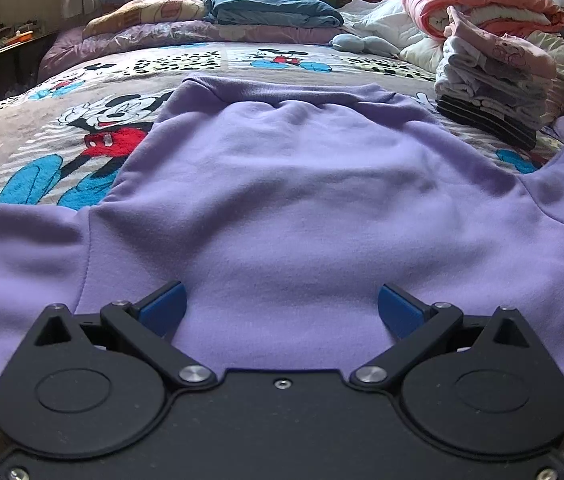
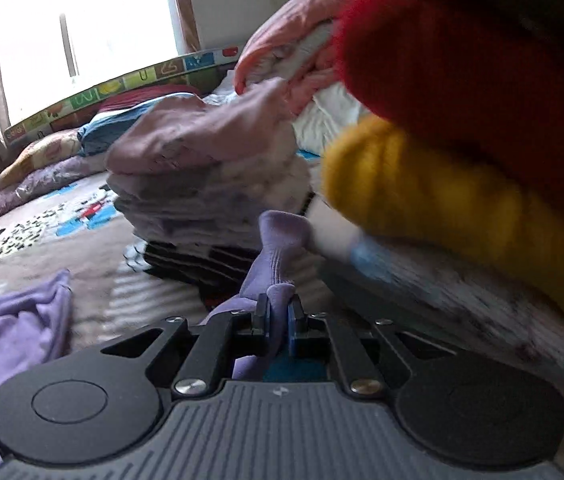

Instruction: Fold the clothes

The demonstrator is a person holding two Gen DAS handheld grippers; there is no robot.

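Lengthwise, lilac sweatshirt [image 1: 302, 200] hem-away on bed [image 1: 22, 136]; left gripper [image 1: 282, 312] spread wide, right gripper [image 2: 279, 316] pinching its cuff [image 2: 278, 248].

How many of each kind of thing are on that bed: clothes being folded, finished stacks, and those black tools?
Purple sweatshirt being folded: 1
Stack of folded clothes: 1
Pile of folded bedding by the headboard: 1
Tools: 2, the left tool open over the sweatshirt, the right tool shut on its cuff
Total: 5
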